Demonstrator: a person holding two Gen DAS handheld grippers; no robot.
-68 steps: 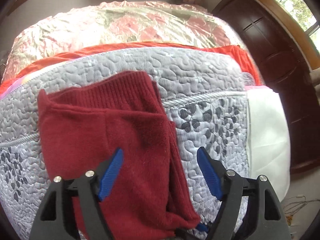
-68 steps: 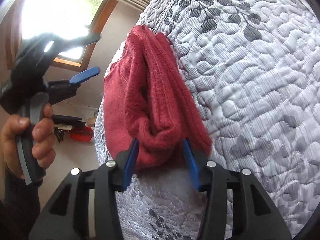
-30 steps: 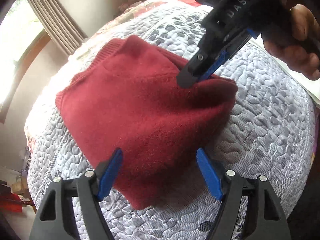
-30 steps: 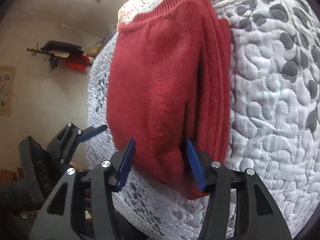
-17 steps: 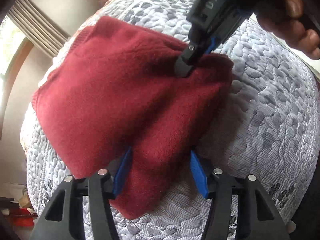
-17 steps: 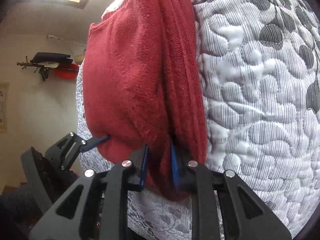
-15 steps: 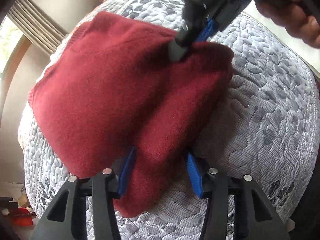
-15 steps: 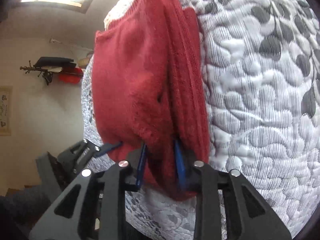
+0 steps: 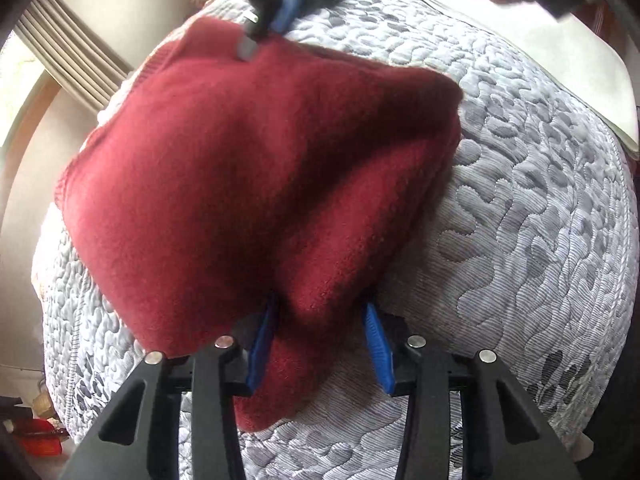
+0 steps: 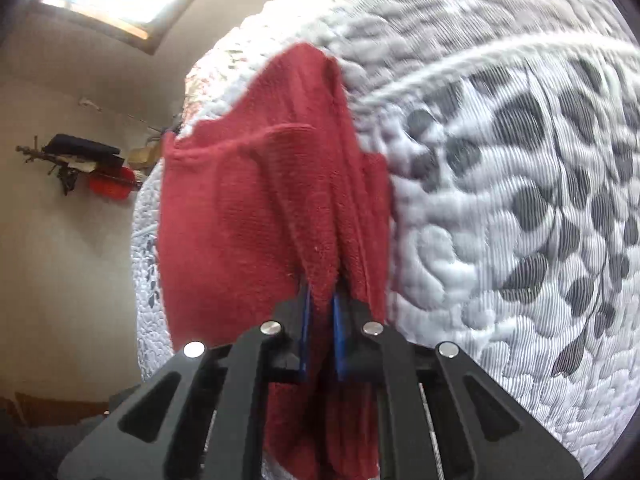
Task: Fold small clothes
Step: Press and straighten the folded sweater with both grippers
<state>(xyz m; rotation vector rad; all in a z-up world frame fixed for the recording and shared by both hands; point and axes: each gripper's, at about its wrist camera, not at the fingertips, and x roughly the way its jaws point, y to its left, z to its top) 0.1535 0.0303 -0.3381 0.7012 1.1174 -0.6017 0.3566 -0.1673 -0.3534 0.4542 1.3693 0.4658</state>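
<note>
Both grippers pinch the folded red sweater (image 9: 248,168) on the quilted bed (image 9: 540,240): left gripper (image 9: 320,344) at its near corner, right gripper (image 10: 320,336) clenched on the far edge.

Since 2.3 s ago, the left gripper (image 9: 320,344) has moved from hovering open over the red garment (image 9: 248,184) to gripping a bunched fold of its near edge, the jaws narrowed against the fabric. The right gripper (image 10: 320,336) has closed from a loose straddle to a tight pinch on a thin fold. The garment, earlier lying flat and folded on the quilted bed (image 9: 540,220), is now lifted and stretched between both grippers.
</note>
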